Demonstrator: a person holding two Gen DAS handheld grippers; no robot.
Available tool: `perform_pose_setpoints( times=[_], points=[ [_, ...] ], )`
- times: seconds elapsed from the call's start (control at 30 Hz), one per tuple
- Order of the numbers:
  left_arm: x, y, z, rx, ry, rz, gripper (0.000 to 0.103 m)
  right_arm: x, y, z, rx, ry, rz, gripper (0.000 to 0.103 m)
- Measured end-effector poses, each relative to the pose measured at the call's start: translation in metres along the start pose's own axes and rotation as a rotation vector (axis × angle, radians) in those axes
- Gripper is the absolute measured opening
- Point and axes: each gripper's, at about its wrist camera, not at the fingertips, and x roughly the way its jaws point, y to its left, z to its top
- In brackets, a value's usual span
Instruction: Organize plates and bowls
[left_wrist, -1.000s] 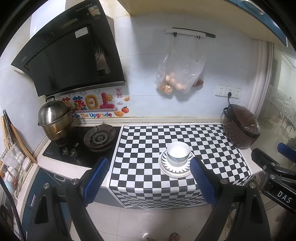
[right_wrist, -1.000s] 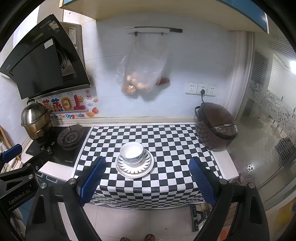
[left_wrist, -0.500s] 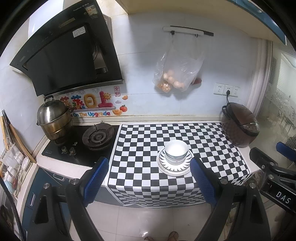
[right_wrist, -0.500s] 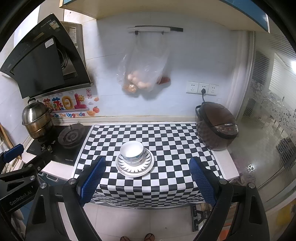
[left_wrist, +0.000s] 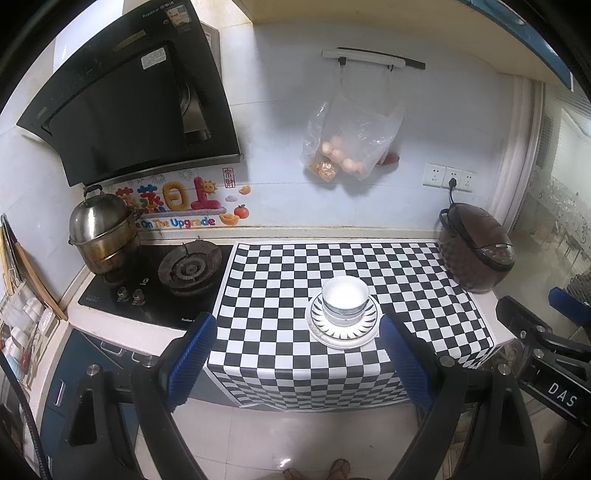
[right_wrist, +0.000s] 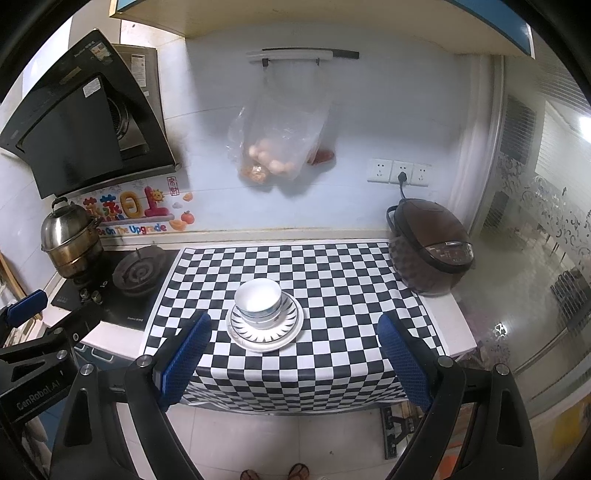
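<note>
Bowls (left_wrist: 345, 301) sit upright, mouths up, stacked on the plate (left_wrist: 344, 332).

White bowls (left_wrist: 345, 300) (right_wrist: 258, 301) sat nested upright in a short stack, the top one empty, resting on a white plate (left_wrist: 343, 333) (right_wrist: 264, 333) with dark radiating rim stripes, which lay flat just below the center of the frame in both views.

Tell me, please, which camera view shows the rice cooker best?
The right wrist view: the rice cooker sits nearer the frame's middle, its control panel facing the camera. The left wrist view pushes the cooker toward the right edge, more distorted.
</note>
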Motion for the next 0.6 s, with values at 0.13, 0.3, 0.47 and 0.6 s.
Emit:
perform_pose_setpoints(
  times=[0.13, 0.3, 0.47, 0.6],
  points=[
    [0.001, -0.005, -0.001, 0.000, 0.005, -0.003, 0.090, 0.001, -0.003, -0.002, 0.004, 0.008, -0.002, 0.094],
    [-0.001, -0.010, -0.004, -0.001, 0.007, -0.001, 0.090, 0.001, -0.006, -0.003, 0.008, 0.009, -0.006, 0.093],
    [-0.002, -0.011, -0.004, -0.003, 0.009, -0.001, 0.090, -0.002, -0.008, -0.003, 0.008, 0.004, -0.009, 0.093],
    [-0.002, -0.013, -0.004, -0.005, 0.010, -0.001, 0.090, -0.003, -0.010, -0.004, 0.010, 0.003, -0.007, 0.093]
  ],
)
